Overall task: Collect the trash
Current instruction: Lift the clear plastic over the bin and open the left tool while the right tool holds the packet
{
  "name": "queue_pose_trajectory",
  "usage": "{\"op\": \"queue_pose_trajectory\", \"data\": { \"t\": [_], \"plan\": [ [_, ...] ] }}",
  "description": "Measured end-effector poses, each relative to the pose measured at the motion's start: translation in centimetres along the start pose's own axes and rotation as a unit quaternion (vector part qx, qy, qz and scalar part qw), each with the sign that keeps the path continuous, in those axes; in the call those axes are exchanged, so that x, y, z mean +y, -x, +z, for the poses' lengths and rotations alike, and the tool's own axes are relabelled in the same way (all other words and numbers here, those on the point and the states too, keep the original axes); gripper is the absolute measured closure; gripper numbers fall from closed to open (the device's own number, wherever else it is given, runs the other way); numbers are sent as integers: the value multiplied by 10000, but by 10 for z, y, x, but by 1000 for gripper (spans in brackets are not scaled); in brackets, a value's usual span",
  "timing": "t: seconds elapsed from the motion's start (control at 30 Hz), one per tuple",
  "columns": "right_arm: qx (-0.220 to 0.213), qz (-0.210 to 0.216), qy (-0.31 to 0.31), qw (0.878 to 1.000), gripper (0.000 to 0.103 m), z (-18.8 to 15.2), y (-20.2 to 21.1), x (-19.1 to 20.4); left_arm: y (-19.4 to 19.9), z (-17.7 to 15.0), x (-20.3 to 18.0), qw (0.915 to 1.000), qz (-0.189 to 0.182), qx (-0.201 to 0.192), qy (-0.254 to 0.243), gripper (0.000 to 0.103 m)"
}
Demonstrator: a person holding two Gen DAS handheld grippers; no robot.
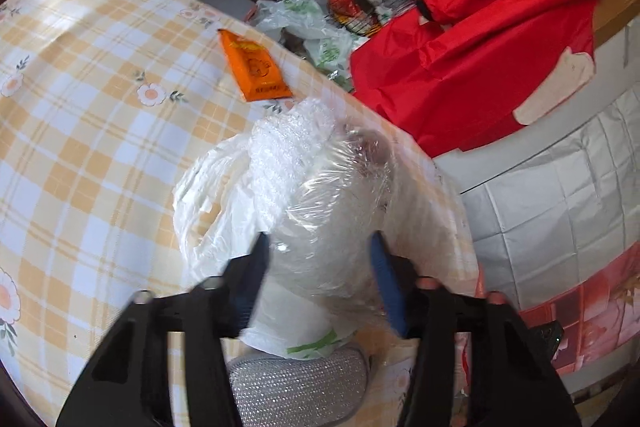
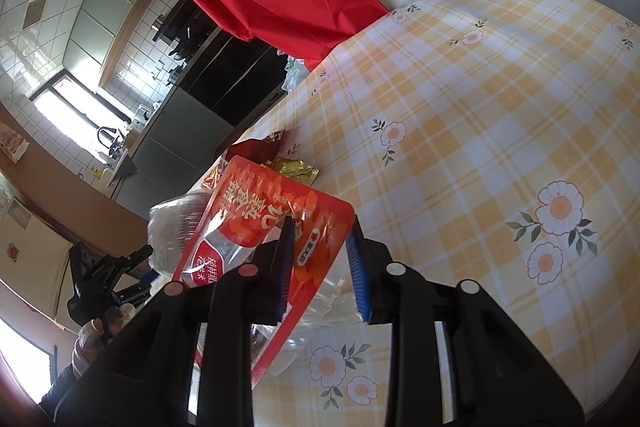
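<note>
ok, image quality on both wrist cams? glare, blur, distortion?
Left wrist: heavy fisheye bend in the checked tablecloth; specular glare on the clear plastic bundle; finger bases soft, orange packet sharp. Right wrist: window blown out at left; glare streaks on the red snack bag; dark vignette at the corners.

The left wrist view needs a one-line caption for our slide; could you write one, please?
Left gripper straddles a clear plastic bundle on the checked tablecloth, an orange packet beyond.
</note>
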State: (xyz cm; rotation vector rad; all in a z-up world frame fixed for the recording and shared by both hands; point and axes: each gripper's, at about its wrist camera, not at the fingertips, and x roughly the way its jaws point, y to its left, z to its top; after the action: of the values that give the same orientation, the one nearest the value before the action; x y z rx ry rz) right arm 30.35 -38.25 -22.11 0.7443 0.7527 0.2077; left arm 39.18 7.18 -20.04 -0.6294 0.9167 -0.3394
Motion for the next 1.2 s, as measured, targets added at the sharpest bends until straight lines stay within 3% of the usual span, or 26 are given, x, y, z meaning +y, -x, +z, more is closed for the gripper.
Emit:
{"op": "queue_pose_trajectory", "data": {
  "t": [0.07, 0.2, 0.5, 0.67, 0.73, 0.97, 1.2],
  "plan": [
    [-45, 32, 23, 10000, 75, 0, 6, 2, 11, -3, -9, 9999, -35, -99, -121, 72],
    [-124, 68, 101, 9998, 75, 0, 15, 5, 29, -15, -39, 9971, -22, -194, -731, 78],
    [-345, 211, 94, 9991, 75, -5, 45, 10, 62, -52, -94, 9908, -633, -292, -1157, 80],
    [-458, 235, 273, 9983, 75, -7, 66, 19, 88, -69, -117, 9862, -758, -422, -1408, 83],
    [-515, 245, 335, 9978, 75, -8, 75, 22, 99, -75, -121, 9848, -764, -454, -1494, 98],
    [-615, 315, 447, 9966, 75, -17, 99, 31, 129, -95, -123, 9822, -485, -478, -1748, 98],
    [-587, 385, 585, 9958, 75, -26, 107, 45, 161, -112, -120, 9806, -627, -490, -1789, 98]
  ]
}}
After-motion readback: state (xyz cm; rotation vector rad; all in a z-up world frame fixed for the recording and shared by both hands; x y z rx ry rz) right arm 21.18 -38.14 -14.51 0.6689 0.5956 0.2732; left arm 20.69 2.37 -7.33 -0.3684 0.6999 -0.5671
